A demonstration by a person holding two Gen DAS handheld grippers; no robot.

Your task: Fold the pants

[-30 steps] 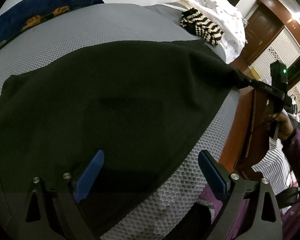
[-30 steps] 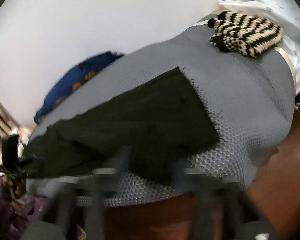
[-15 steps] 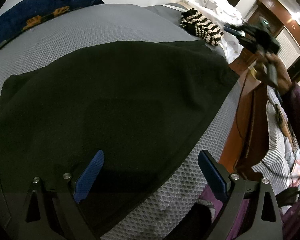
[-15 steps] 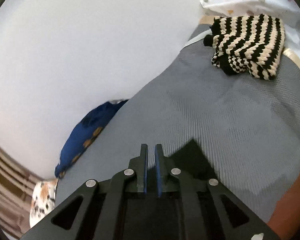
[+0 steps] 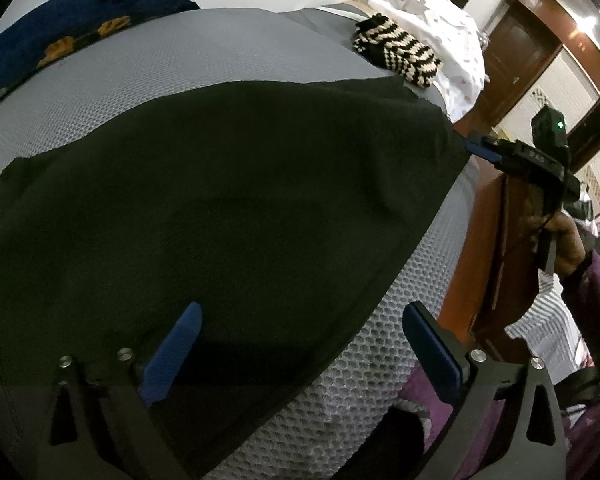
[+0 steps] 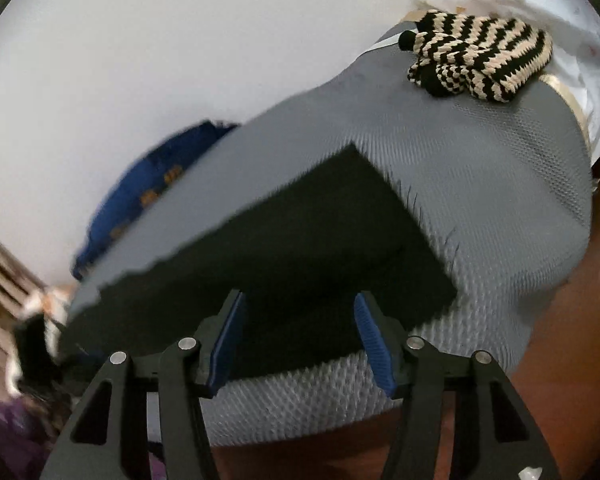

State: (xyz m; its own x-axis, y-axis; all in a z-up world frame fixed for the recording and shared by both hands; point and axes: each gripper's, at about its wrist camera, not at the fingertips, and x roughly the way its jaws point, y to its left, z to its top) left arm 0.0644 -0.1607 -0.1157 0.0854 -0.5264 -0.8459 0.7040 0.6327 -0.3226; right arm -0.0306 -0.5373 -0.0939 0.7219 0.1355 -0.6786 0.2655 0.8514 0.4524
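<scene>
Black pants lie spread flat on a grey mesh mattress. In the right wrist view the hem end of the pants lies near the mattress's front edge. My left gripper is open and empty, hovering low over the near edge of the pants. My right gripper is open and empty, just in front of the hem end. It also shows in the left wrist view, off the mattress's right edge, next to the pants' corner.
A black-and-cream striped knit piece lies at the far corner of the mattress, beside white bedding. A blue patterned cloth lies along the far left by the white wall. Brown wooden furniture stands right of the mattress.
My right gripper was shut and raised high half a second ago. It has come back down to the hem end of the pants and opened. The left gripper has not moved.
</scene>
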